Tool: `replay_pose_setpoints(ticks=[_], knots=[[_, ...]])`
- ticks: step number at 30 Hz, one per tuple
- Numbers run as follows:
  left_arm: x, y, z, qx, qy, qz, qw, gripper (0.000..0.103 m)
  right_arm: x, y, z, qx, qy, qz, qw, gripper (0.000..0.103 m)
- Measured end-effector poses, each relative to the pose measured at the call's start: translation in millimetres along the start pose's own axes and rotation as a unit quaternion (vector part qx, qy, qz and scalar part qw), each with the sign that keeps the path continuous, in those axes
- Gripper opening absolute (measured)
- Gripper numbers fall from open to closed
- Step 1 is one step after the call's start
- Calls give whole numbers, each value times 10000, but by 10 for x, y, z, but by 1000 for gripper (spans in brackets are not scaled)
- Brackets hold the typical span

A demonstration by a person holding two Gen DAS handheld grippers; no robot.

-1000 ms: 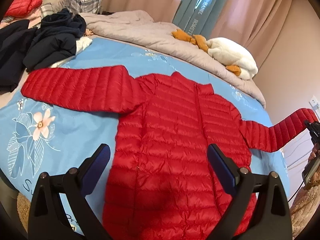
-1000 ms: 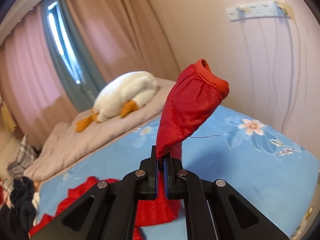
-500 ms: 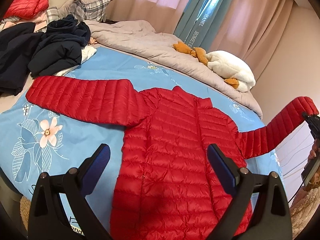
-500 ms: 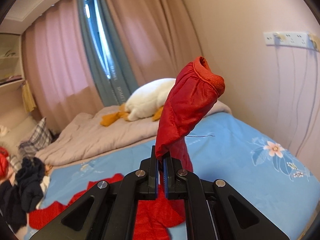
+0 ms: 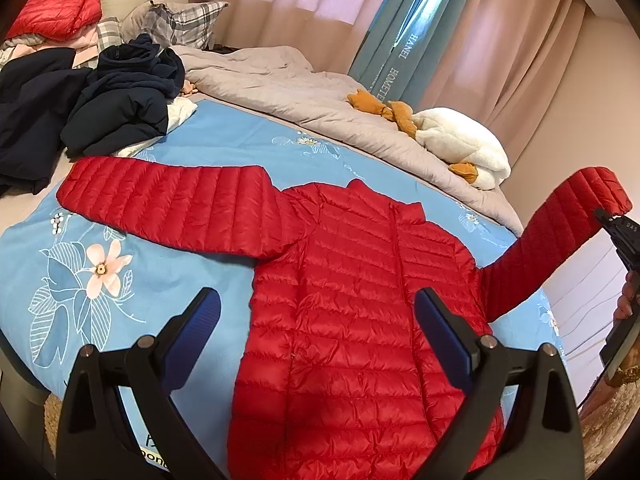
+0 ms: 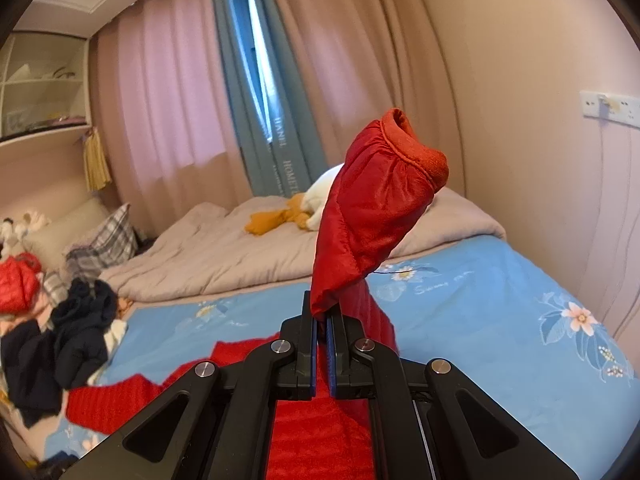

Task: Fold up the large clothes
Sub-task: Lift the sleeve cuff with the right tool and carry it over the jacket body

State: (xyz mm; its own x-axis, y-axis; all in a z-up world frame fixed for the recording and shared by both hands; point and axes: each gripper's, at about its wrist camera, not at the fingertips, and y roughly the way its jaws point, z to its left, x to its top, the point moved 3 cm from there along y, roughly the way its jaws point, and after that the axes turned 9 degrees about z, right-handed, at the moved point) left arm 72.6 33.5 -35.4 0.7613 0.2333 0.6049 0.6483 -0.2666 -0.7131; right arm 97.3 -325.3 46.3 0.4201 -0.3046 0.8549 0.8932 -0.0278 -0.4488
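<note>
I'm over a bed with a blue floral sheet (image 5: 192,148); a grey duvet (image 5: 280,88) is bunched along the far side in the upper middle of the left view, and a white plush goose (image 5: 460,140) lies on it at upper right. Dark clothes pile (image 5: 80,112) sits at upper left, with a plaid pillow (image 5: 180,20) and another red puffy item (image 5: 56,8) behind it. Pink and teal curtains fill the back wall.

The red down jacket (image 5: 360,300) lies flat, front up, in the centre of the left view. Its long axis runs from the hem at the bottom edge to the collar at mid-frame, pointing away from me. One sleeve (image 5: 168,200) stretches flat toward the left of the frame. The other sleeve (image 5: 560,232) angles up off the sheet toward the right edge.

My right gripper (image 6: 320,320) is clenched on that sleeve near the cuff (image 6: 412,156), which stands up above the jaws in the right view. My left gripper (image 5: 316,328) hovers above the jacket's lower body, jaws spread wide, grasping nothing.

Versus a second ago: the raised sleeve is higher and steeper, and the right view has swung from the wall toward the curtains. The jacket body hasn't shifted.
</note>
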Motion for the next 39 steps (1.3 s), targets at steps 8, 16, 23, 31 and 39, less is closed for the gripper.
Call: replay_pose_setpoints(ticks=[8,16,23,31,39], knots=[[48,-59,-22,-62,9,-100,9999,98,-103,74,321,253,-398,276,9985,5],[70,-60,-47,-105,45,-74,9999,98,-230,122,538,507,-723,508,9948,5],[83,-72,-31,-66,59,-106,9999,98,-349,215,655,671,-846,743,9914,5],[72,-57,-19,-28,79,-64,9999,98,-504,335,775,828,-870,1047,9872,5],[74,-46,11,-11,75,-28,10000,98,-652,453,861,930,-930,1354,9820,5]])
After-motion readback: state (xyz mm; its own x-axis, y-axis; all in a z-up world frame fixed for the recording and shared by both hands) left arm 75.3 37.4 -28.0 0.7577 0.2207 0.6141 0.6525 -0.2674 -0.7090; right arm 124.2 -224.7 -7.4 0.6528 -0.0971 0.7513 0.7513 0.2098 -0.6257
